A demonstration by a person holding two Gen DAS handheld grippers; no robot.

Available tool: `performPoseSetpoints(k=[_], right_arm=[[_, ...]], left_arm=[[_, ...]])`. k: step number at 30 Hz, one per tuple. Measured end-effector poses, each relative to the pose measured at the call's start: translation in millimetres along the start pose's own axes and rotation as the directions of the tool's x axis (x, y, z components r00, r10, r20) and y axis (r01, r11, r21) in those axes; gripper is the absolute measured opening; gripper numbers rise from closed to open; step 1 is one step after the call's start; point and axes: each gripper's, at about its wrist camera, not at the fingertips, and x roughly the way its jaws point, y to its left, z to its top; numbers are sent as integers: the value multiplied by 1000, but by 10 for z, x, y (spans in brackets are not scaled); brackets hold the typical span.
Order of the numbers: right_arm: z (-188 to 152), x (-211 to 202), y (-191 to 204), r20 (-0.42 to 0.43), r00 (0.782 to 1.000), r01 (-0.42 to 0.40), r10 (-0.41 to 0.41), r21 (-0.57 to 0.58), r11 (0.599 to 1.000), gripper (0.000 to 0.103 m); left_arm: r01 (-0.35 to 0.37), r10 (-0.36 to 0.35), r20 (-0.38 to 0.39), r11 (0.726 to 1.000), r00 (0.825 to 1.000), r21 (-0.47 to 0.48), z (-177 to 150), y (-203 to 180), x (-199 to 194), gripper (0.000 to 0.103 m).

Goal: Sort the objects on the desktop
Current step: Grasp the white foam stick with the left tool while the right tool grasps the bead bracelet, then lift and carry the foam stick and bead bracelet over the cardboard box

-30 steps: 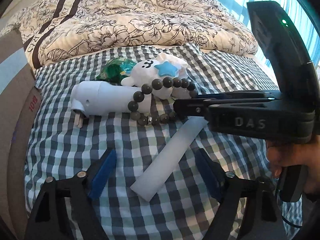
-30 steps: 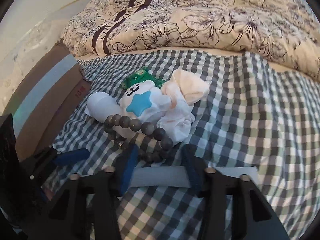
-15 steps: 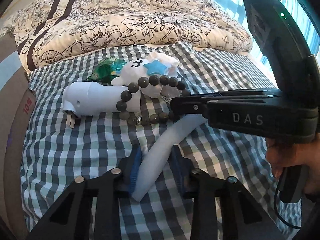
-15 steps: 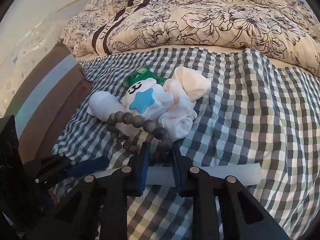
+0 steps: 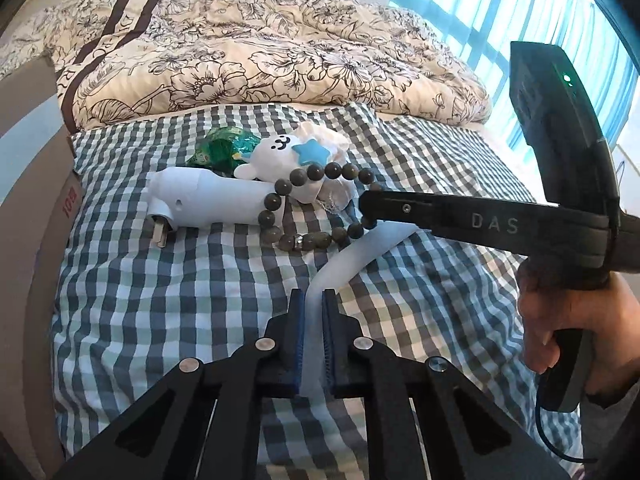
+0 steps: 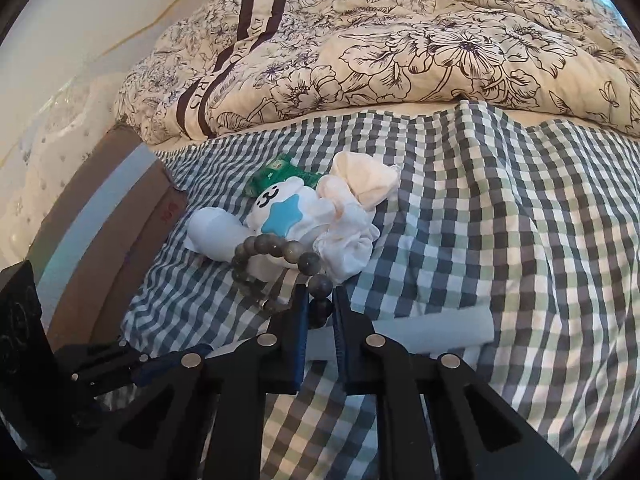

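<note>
Our left gripper has its fingers clamped tight on the near end of the pale blue strip, which curves away across the checked bedsheet. Our right gripper is closing its fingers on the dark bead bracelet, with a bead pinched between them. The bracelet loops against the white charger and the plush toy, beside a green packet.

glossy beads, checked cloth sheet
</note>
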Motion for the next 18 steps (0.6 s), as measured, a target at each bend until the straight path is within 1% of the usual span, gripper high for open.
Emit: performPoseSetpoints(k=[5, 9, 13, 15, 18], right_arm=[[-1, -179, 51, 37, 999, 7, -7, 11, 1000, 11], [-2, -384, 108, 69, 998, -3, 2, 13, 1000, 11], [-76, -620, 142, 119, 993, -3, -4, 55, 998, 11], [-109, -721, 165, 136, 991, 6, -15, 70, 998, 11], [-154, -875, 207, 160, 986, 23, -37, 86, 996, 11]], left_arm=[[-4, 4, 21, 1000, 1000, 2, 24, -19, -170, 8], [-49, 49, 30, 999, 998, 19, 51, -67, -305, 8], [-58, 58, 54, 998, 997, 5, 76, -57, -477, 8], [-79, 79, 70, 997, 994, 3, 79, -62, -583, 8], [-133, 132, 89, 991, 987, 2, 86, -65, -716, 8]])
